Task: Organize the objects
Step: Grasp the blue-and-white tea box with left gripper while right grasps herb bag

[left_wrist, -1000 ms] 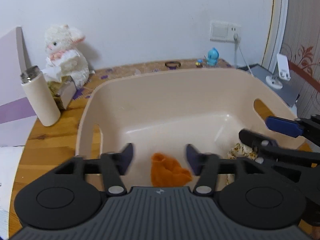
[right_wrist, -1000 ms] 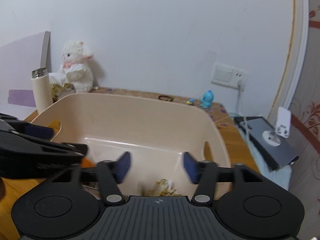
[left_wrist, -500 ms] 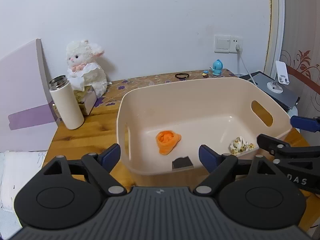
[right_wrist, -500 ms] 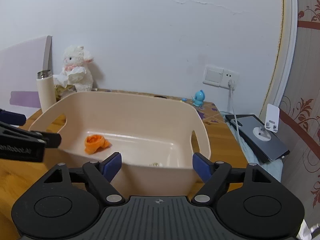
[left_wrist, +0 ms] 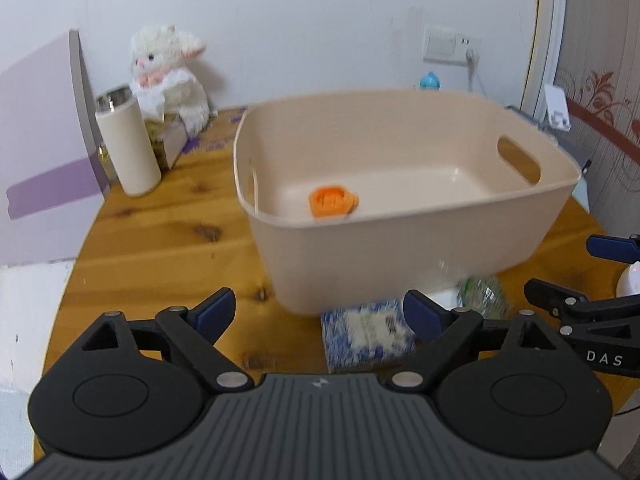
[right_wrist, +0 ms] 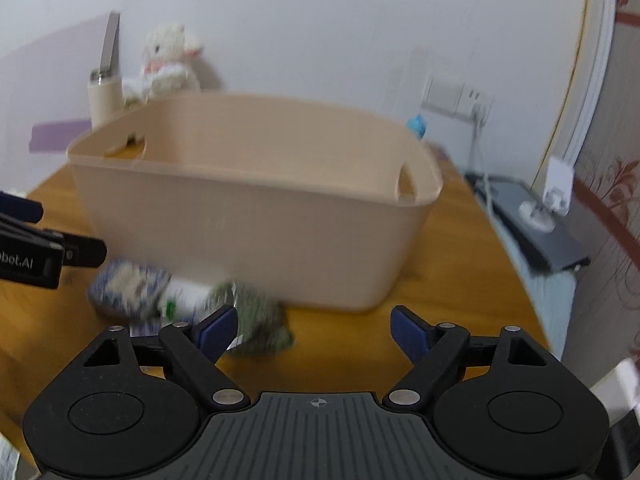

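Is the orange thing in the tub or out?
In. The orange thing lies on the tub's floor, below the near rim.

We read "DAS" in white letters on the black body of the right tool [left_wrist: 600,276], seen from the left wrist. From the right wrist, the left tool [right_wrist: 60,232] shows "bot.AI", its beginning cut off.

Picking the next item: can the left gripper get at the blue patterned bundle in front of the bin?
Probably yes. The left gripper is open, the blue patterned bundle lies just ahead between its fingers on the table, with nothing between them.
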`<state>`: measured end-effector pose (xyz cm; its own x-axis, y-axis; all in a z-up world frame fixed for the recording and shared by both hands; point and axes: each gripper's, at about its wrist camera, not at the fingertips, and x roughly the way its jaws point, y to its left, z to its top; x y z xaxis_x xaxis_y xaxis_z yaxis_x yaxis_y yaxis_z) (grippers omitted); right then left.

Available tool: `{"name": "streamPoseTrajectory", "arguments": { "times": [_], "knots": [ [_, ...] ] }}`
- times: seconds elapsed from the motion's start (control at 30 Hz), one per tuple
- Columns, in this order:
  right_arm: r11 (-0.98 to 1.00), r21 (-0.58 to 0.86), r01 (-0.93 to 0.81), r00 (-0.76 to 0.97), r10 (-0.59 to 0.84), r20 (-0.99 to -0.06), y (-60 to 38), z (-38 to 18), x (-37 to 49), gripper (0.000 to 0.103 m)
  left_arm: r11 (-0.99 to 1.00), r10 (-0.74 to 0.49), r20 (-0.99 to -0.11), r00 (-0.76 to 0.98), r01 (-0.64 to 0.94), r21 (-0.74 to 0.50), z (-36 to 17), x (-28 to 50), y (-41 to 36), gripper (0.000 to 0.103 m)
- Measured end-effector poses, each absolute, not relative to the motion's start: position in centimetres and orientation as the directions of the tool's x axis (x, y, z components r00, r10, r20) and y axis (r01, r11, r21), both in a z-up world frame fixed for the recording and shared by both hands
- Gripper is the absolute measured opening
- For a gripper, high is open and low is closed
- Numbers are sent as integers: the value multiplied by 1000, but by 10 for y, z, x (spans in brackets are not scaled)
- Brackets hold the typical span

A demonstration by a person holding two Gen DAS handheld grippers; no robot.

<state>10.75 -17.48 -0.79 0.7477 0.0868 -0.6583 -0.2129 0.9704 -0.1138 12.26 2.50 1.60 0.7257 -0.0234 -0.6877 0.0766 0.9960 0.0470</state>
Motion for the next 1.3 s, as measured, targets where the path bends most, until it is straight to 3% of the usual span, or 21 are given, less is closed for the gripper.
{"name": "streamPoseTrajectory", "arguments": {
  "times": [0.4, 0.77, 0.93, 1.0, 1.07, 1.13, 1.23, 1.27, 1.3],
  "knots": [
    [963, -80, -257, 662, 115, -741, -168, -44, 114, 89, 996, -56, -760, 648, 90, 4, -17, 134, 23, 92],
    [959, -65, -277, 677, 147, -721, -153, -50, 126, 92, 994, -97, -794, 600, 94, -51, -34, 155, 16, 92],
    [959, -29, -284, 673, 177, -719, -152, -51, 131, 82, 995, -99, -810, 578, 77, -67, -43, 161, 19, 91],
    [956, -11, -294, 668, 197, -717, -154, -51, 135, 70, 994, -103, -806, 583, 84, -66, -42, 160, 20, 90],
    [953, -3, -302, 669, 210, -713, -154, -50, 133, 59, 994, -104, -802, 588, 83, -68, -42, 158, 21, 84],
    [950, -2, -311, 668, 217, -711, -152, -49, 130, 51, 995, -91, -798, 596, 85, -50, -40, 156, 22, 70],
    [949, -37, -314, 680, 198, -706, -148, -47, 125, 42, 995, -86, -796, 599, 98, -34, -40, 154, 22, 67],
    [948, -49, -313, 684, 190, -704, -147, -46, 124, 33, 994, -87, -795, 600, 103, -31, -40, 153, 21, 67],
    [949, -56, -311, 687, 184, -703, -147, -46, 123, 32, 994, -87, -795, 600, 106, -29, -40, 152, 21, 66]
  ]
}}
